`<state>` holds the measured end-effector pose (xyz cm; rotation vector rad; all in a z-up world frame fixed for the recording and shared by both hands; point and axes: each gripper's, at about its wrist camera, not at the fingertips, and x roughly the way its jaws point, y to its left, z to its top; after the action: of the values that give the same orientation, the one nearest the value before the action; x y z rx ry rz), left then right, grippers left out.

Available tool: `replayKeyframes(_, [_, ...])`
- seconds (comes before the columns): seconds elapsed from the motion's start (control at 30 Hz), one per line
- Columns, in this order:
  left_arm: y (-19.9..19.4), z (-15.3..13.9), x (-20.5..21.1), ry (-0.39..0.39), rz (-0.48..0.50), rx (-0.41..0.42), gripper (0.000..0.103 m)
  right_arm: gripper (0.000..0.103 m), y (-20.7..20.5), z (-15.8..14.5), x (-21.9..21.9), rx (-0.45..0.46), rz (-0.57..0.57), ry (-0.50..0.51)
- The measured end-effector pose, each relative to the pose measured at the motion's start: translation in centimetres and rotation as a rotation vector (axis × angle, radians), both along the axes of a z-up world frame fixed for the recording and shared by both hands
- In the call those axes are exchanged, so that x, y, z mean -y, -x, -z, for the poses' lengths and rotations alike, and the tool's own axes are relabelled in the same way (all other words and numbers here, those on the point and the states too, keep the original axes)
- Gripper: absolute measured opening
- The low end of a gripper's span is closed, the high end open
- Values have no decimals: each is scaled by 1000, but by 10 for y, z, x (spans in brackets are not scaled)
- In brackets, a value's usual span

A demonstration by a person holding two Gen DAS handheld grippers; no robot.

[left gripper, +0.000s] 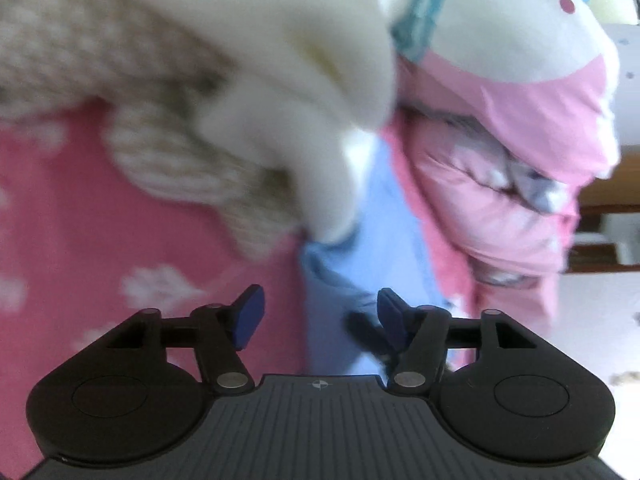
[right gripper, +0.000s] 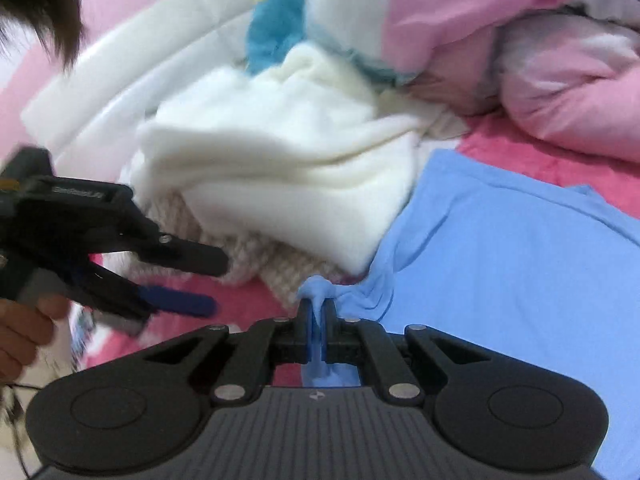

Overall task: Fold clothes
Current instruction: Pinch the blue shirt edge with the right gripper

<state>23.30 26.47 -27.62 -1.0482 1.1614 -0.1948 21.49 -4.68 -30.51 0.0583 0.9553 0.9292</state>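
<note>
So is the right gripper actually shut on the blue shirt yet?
Shut on it. In the right wrist view, the right gripper has its jaws closed with a bunched edge of the blue shirt pinched between them.

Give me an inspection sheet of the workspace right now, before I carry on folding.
Surface: pink bedsheet with white flower print, largely covered by cloth.
Job's things: blue shirt spread out; one bunched edge is pinched in the right gripper.
Clutter: white fleece garment lying over a beige knit sweater, beside the shirt; pink quilt heaped behind.
Grippers: right gripper has its jaws shut on the shirt's edge; left gripper has its jaws open with nothing between them, above the shirt's edge.
Cables: a thin dark cord at the lower left of the right wrist view.
Surroundings: blurred; wooden furniture beyond the bed.
</note>
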Motion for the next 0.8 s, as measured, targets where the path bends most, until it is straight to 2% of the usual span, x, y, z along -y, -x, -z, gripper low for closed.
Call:
replayKeyframes(0.13, [-26, 7, 18, 40, 76, -12, 66, 3, 6, -6, 12, -9, 23, -40])
replayKeyframes(0.37, [-63, 10, 43, -35, 229, -17, 69, 3, 12, -20, 24, 6, 32, -66])
replayKeyframes(0.47, [-76, 13, 54, -52, 263, -25, 69, 3, 12, -26, 35, -7, 53, -84])
replayKeyframes(0.63, [-99, 18, 72, -82, 265, -27, 68, 3, 10, -33, 47, -22, 79, -114])
replayKeyframes(0.73, [-113, 22, 81, -110, 235, -52, 61, 3, 8, -38, 53, -22, 92, -132])
replayKeyframes(0.8, [-121, 27, 86, -112, 214, -80, 60, 3, 8, -41, 57, -20, 103, -142])
